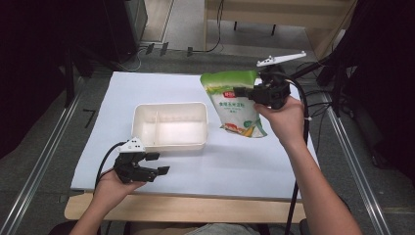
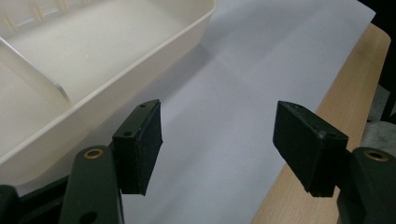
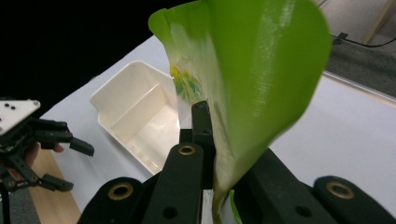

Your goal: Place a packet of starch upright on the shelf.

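- the right gripper (image 1: 244, 92) has its jaws pressed together on the edge of a green and white food pouch (image 1: 234, 103), pinching the thin film between the pads; in the right gripper view the pouch (image 3: 252, 79) curls up and over the jaws, its green side filling most of the frame.
- the right hand (image 1: 285, 117) holds that gripper up over the far right part of the table, and the pouch hangs from it, tilted, its lower corner down near the white sheet (image 1: 235, 161); whether the corner touches the sheet cannot be told.
- the left gripper (image 1: 155, 164) has its jaws spread wide with nothing between them; in the left gripper view only the white sheet (image 2: 219, 116) shows in the gap.
- the left hand (image 1: 113, 183) holds it low near the front edge of the table, just in front of the near left corner of a cream tray (image 1: 142, 117).
- the tray sits in the middle of the sheet, split by a divider (image 1: 157, 125) into two compartments, both bare inside.
- the pouch is to the right of the tray, beside its far right corner, not in it.
- the sheet covers a wooden table (image 1: 186, 208), whose bare edge shows along the front.
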